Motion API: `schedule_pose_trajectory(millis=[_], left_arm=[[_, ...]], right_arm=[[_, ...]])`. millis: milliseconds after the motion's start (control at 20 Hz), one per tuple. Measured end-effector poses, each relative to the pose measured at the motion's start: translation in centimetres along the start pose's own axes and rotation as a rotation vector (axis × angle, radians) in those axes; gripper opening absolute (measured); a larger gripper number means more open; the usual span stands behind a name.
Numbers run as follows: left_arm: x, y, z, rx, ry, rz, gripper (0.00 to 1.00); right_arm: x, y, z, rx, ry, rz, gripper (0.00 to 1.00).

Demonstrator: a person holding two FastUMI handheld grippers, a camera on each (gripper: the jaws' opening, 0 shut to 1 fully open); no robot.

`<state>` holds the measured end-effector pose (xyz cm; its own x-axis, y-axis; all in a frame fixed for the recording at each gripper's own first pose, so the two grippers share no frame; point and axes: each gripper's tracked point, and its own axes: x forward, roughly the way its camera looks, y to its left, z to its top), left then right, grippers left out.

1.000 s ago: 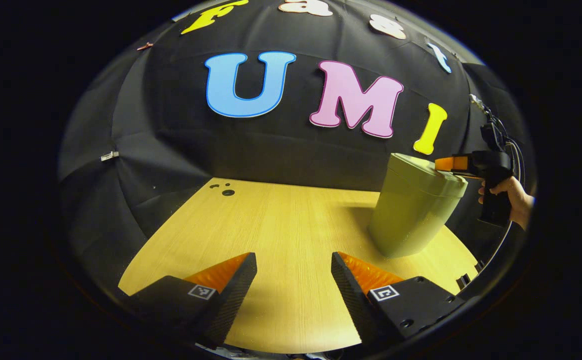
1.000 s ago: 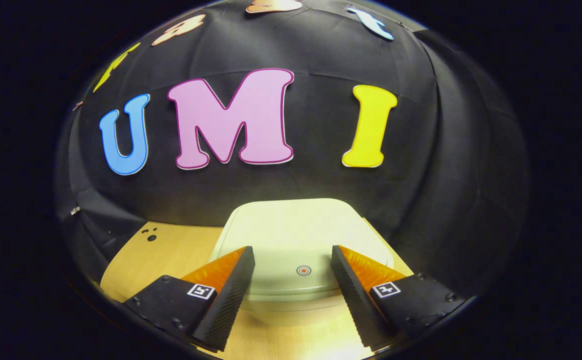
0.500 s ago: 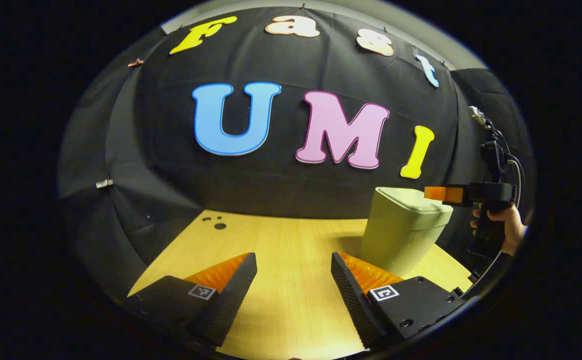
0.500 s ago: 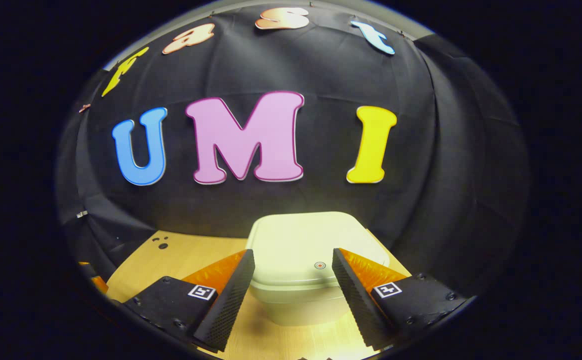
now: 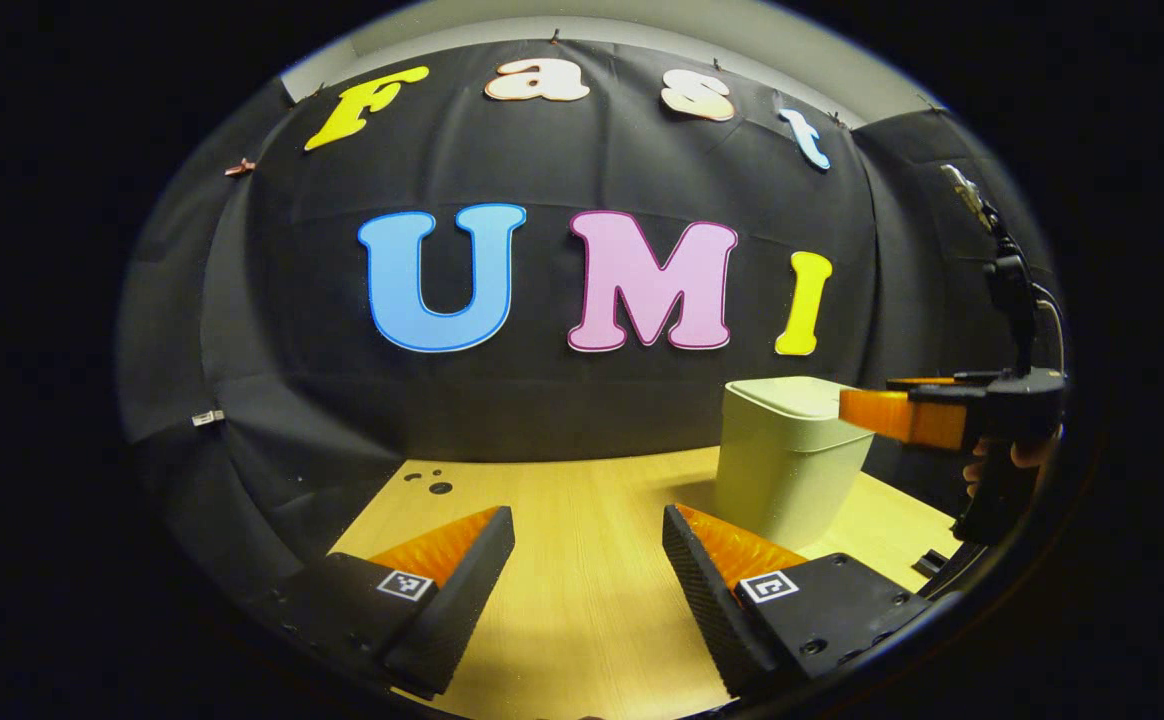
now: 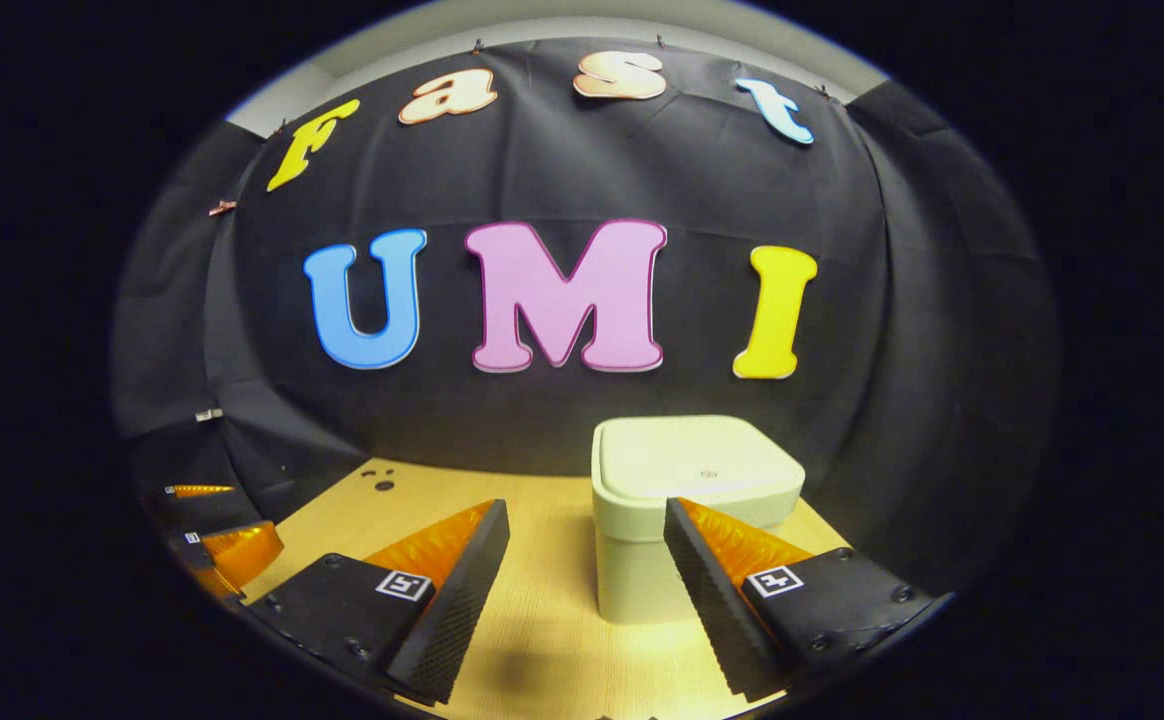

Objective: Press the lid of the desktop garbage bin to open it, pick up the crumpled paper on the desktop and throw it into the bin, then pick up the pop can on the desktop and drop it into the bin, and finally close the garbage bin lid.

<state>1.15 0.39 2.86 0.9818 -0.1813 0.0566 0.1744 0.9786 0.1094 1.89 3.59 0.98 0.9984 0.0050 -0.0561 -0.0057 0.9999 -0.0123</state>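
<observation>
The pale green garbage bin [image 5: 787, 470] stands on the wooden table [image 5: 562, 610] near its back right corner, with its lid [image 6: 697, 462] down. In the left gripper view my left gripper [image 5: 587, 570] is open and empty over the table, left of the bin. My right gripper [image 6: 587, 570] is open too, short of the bin's front, which shows between its fingers. Seen from the left gripper view, the right gripper [image 5: 867, 394] hovers level with the lid's right side, apart from it, held by a hand [image 5: 1027, 452].
Small round holes [image 5: 437, 487] mark the table's far left corner. Black cloth walls close the back and both sides. The left gripper [image 6: 254, 518] shows at the far left edge of the right gripper view. Bare tabletop stretches left of the bin.
The right gripper has pulled back from over the lid. The left gripper has drawn back as well. The bin looks smaller in both views and its lid stays down.
</observation>
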Motion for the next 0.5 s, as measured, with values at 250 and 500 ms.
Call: schedule_pose_trajectory(millis=[250,500], left_arm=[[-0.3,1.0,-1.5,-0.027,0.016,0.011,0.95],[-0.4,1.2,-2.9,-0.032,0.035,0.018,0.95]], right_arm=[[-1.5,-0.6,-2.7,0.032,0.069,-0.034,0.97],[-1.7,-1.0,-3.7,0.009,0.103,-0.044,0.97]])
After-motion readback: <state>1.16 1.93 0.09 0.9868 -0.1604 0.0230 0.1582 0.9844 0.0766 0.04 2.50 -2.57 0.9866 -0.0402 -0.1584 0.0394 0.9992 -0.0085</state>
